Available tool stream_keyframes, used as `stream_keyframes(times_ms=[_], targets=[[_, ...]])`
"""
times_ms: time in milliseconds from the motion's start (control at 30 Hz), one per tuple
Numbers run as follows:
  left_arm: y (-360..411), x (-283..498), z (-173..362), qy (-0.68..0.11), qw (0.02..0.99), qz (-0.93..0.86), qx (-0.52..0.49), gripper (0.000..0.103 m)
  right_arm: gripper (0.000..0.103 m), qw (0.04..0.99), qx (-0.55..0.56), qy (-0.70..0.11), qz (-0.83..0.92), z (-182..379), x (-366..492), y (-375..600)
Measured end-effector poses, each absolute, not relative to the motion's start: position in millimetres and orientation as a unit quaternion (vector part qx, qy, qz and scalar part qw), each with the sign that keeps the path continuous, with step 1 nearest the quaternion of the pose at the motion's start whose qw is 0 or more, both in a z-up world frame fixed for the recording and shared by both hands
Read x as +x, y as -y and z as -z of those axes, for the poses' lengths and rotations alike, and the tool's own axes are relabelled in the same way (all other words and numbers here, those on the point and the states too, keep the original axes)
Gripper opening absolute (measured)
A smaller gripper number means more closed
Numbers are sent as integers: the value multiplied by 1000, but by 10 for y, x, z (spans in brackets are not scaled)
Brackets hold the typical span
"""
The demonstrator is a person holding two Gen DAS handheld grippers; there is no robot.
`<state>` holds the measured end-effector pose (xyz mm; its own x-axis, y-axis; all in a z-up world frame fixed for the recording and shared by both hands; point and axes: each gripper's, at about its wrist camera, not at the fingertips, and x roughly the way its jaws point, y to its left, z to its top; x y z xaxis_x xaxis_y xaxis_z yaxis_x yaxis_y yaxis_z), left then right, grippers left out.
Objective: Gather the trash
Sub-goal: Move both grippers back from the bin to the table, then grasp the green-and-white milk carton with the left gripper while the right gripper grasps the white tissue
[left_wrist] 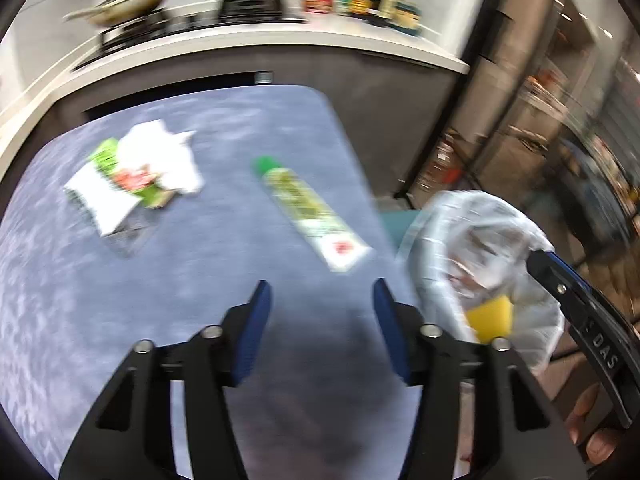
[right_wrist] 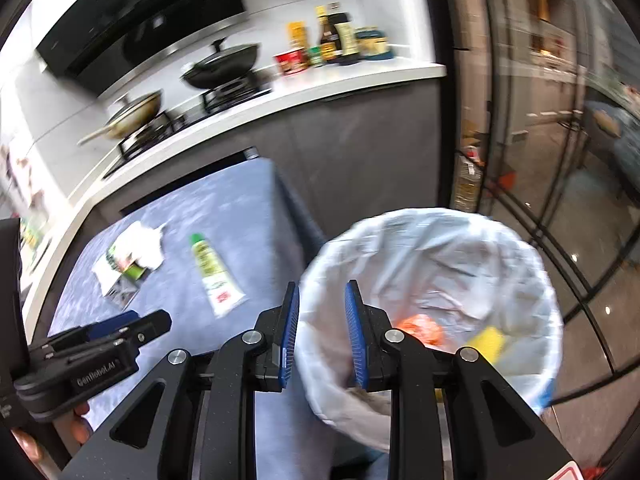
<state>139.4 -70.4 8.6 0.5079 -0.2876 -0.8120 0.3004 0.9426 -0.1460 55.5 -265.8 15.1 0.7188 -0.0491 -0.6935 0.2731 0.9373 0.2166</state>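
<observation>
A green-capped tube (left_wrist: 310, 213) lies on the blue-grey table (left_wrist: 120, 300), ahead of my open, empty left gripper (left_wrist: 322, 294). A crumpled white tissue (left_wrist: 164, 156) rests on a green and white wrapper (left_wrist: 106, 188) at the far left. The tube (right_wrist: 214, 274), tissue (right_wrist: 142, 246) and wrapper (right_wrist: 118, 270) also show in the right wrist view. My right gripper (right_wrist: 322, 300) is open and empty over the near rim of the white-lined trash bin (right_wrist: 432, 312), which holds a yellow sponge (right_wrist: 488, 342) and an orange scrap (right_wrist: 420, 328). The bin (left_wrist: 480, 264) stands right of the table.
A kitchen counter (right_wrist: 320, 80) behind the table carries a stove with two pans (right_wrist: 220, 64) and several bottles (right_wrist: 340, 36). Glass doors (right_wrist: 560, 120) stand to the right. The left gripper's body (right_wrist: 92, 356) shows at the lower left of the right wrist view.
</observation>
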Motion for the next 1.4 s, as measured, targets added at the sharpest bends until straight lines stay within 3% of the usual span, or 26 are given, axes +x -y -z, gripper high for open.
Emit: stream_keyframes(times_ms=[100,333,967,1133,1400], targets=[[336,1521,-82,-465,878,118,-6,73,24,916,140,-370,63,-141,710,2380],[-394,1978,9,-474,879,18,-48,88,24,916,114,-385,15,-108,1048,1779],[-408,2654,466,-516,855,-47,-36,90,24,909,94,-406,-5,-13,1394,1412],[-791,2572,545,-526,845,-43,-88,79,24,908,87,-410,-19,16,1469,1317],[-1201,2453,501,-512,850,-39,-120,78,24,900,88,-422,-66,95,1755,978]])
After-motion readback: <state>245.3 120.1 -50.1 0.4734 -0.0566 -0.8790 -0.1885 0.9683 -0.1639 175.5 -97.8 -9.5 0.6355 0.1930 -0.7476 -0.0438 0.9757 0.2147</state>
